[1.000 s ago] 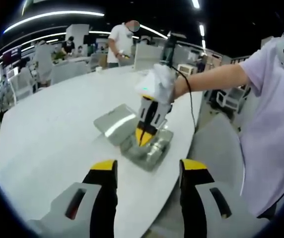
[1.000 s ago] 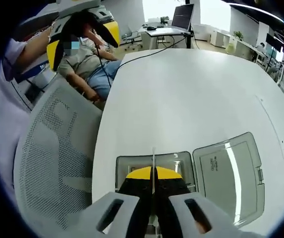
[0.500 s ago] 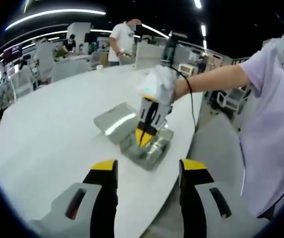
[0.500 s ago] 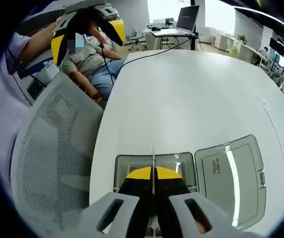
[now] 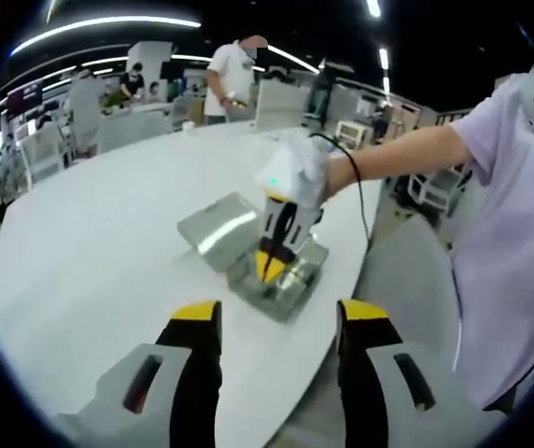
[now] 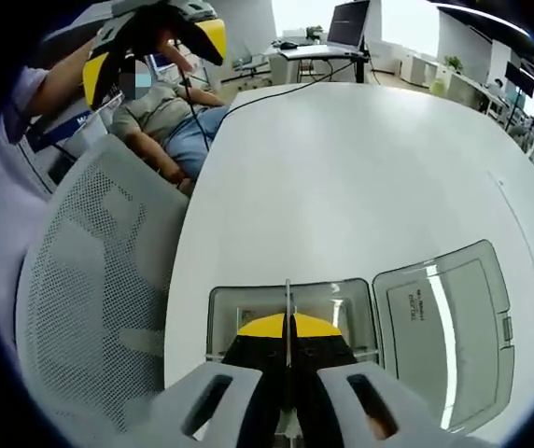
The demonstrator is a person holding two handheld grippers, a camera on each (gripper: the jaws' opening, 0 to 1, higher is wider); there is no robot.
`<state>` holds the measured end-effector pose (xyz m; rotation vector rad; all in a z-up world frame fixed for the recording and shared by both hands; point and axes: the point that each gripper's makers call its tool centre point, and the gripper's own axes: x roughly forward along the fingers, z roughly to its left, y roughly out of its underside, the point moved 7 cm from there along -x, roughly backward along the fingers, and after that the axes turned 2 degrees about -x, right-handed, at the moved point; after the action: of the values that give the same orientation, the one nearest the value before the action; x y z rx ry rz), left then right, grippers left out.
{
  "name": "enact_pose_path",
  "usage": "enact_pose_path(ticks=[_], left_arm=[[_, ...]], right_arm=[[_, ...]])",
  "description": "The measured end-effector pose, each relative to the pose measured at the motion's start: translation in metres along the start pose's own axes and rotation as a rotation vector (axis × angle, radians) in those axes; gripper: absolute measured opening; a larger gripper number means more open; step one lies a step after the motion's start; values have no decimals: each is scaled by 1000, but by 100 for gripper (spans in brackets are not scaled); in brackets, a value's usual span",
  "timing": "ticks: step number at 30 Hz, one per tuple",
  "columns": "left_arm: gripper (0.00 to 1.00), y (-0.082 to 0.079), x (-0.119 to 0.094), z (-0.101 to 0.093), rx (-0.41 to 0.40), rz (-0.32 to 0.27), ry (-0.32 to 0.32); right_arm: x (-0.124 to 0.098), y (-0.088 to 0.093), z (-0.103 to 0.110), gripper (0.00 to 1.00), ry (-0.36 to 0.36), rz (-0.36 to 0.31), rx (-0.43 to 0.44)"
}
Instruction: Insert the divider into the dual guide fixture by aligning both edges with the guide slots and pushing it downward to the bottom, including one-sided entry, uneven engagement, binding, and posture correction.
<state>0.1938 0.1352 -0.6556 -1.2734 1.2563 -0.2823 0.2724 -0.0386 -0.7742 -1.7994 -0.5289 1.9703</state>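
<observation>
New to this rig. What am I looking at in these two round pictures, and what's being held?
No robot here: a person holds a two-jaw, yellow-tipped gripper in each hand, and a fisheye camera rides on each one, looking along its jaws.

In the left gripper view, the left gripper hangs open and empty near the edge of the round white table. Further on you see the right gripper, held by the person's hand, pointing down into the open grey plastic box, whose hinged clear lid lies flat beside it.

The right gripper view looks straight down from that gripper. Its jaws are closed on a thin flat divider plate, seen edge-on as a pale line, standing over the box. How deep the plate sits in the slots can't be judged. A grey mesh chair stands beside the table.
</observation>
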Motion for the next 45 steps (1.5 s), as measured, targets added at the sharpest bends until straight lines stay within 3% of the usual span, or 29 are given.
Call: enact_pose_path(ticks=[10, 15, 22, 27, 32, 38, 45], left_arm=[[47, 1, 2, 0, -5, -2, 6], [47, 2, 2, 0, -8, -4, 5], [47, 2, 1, -1, -10, -8, 5], [47, 3, 0, -1, -15, -11, 2], [49, 4, -3, 3, -25, -20, -8], [51, 4, -5, 3, -23, -21, -18], [52, 7, -5, 3, -24, -17, -18]], right_arm=[[6, 1, 0, 0, -2, 41, 11], [12, -1, 2, 0, 20, 101, -15], [11, 1, 2, 0, 22, 90, -14], [9, 3, 1, 0, 18, 65, 1], [8, 3, 1, 0, 8, 9, 80], [3, 2, 1, 7, 15, -9, 86], [-15, -3, 2, 13, 29, -111, 146]])
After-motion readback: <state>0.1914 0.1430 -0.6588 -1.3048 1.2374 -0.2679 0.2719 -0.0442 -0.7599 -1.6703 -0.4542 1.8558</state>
